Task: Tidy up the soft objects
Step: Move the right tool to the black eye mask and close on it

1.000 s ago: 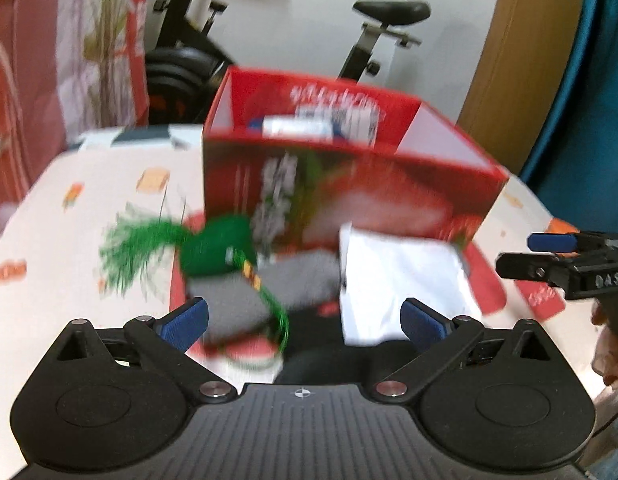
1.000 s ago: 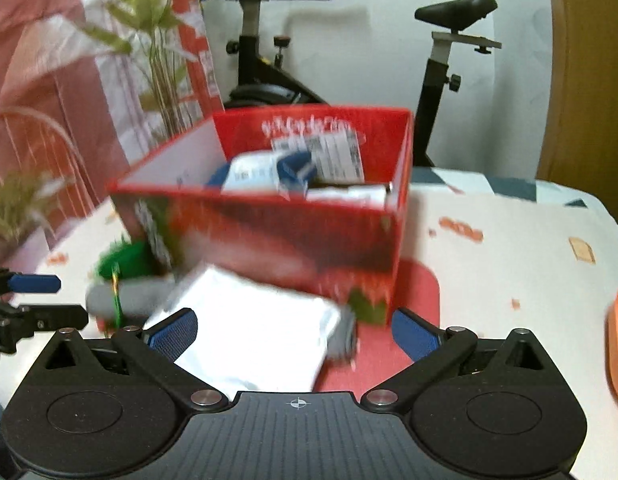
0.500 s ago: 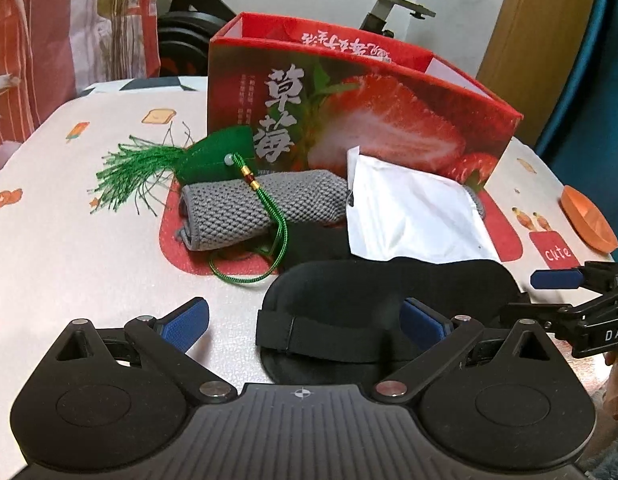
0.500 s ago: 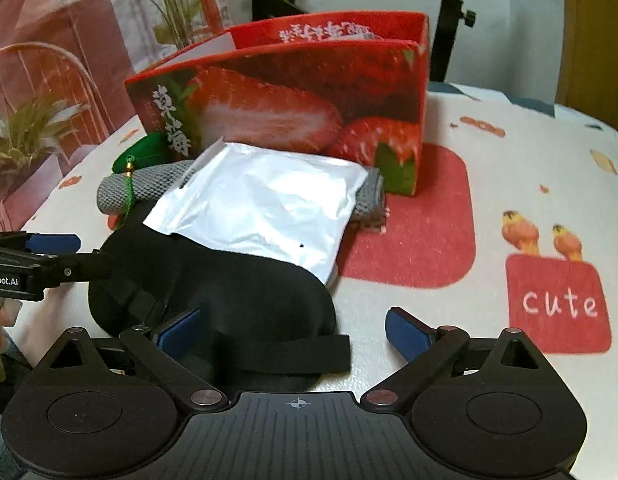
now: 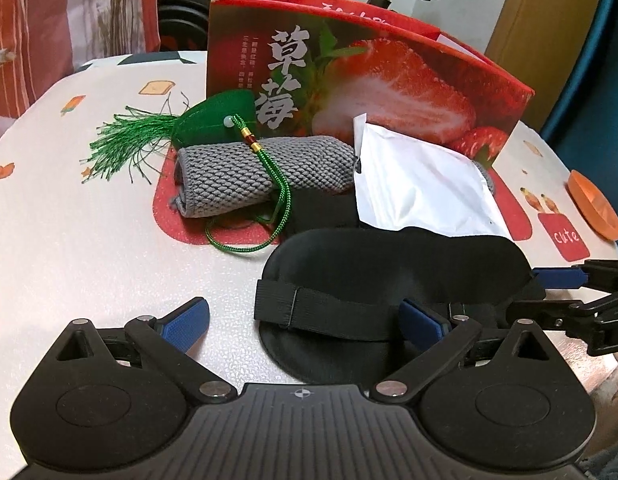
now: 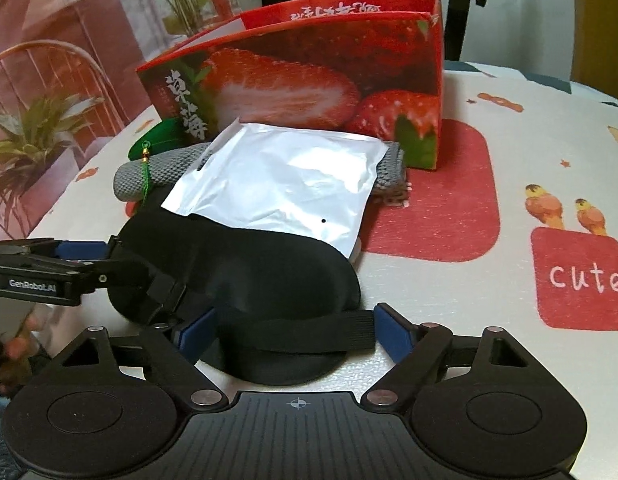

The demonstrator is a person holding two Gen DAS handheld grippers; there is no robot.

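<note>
A black eye mask [image 5: 389,264] with an elastic strap [image 6: 297,330] lies on the tablecloth nearest me. My left gripper [image 5: 305,320] stands open low over the mask's left end, its right finger over the mask's edge. My right gripper [image 6: 295,330] has the strap between its blue pads; its jaws are closing, and the pads flank the strap without clearly pressing it. Each gripper appears at the edge of the other's view: right gripper [image 5: 561,292], left gripper [image 6: 85,264]. Behind the mask lie a white foil pouch [image 6: 281,184], a rolled grey knit cloth [image 5: 261,176] and a green tasselled sachet [image 5: 217,116].
A red strawberry-printed box [image 5: 369,80], open at the top, stands right behind the pile. An orange dish [image 5: 593,204] sits at the table's right edge. The patterned tablecloth [image 6: 529,152] stretches to the right. An exercise bike and plants stand beyond the table.
Both grippers have come down closer to the table, so the eye mask now fills the space at their fingers. The right gripper's pads have narrowed around the strap.
</note>
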